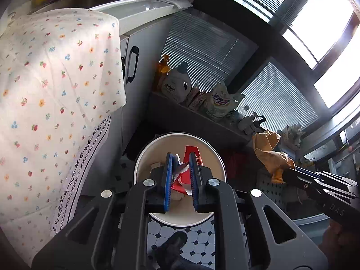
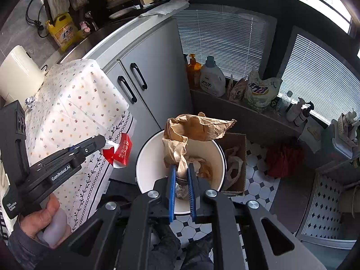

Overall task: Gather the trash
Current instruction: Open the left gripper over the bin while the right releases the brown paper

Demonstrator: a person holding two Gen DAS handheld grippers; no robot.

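In the left wrist view the left gripper (image 1: 181,157) is pinching a red and white wrapper (image 1: 183,175) between its narrowed blue pads, low in the centre of the frame, right above the white bin (image 1: 144,155). In the right wrist view the right gripper (image 2: 181,168) is clamping a crumpled brown paper bag (image 2: 191,130) at centre frame, hanging over the same white bin (image 2: 144,164), while a floral tablecloth (image 2: 74,103) is filling the left side and a cardboard box (image 2: 238,157) is sitting just right of the bin
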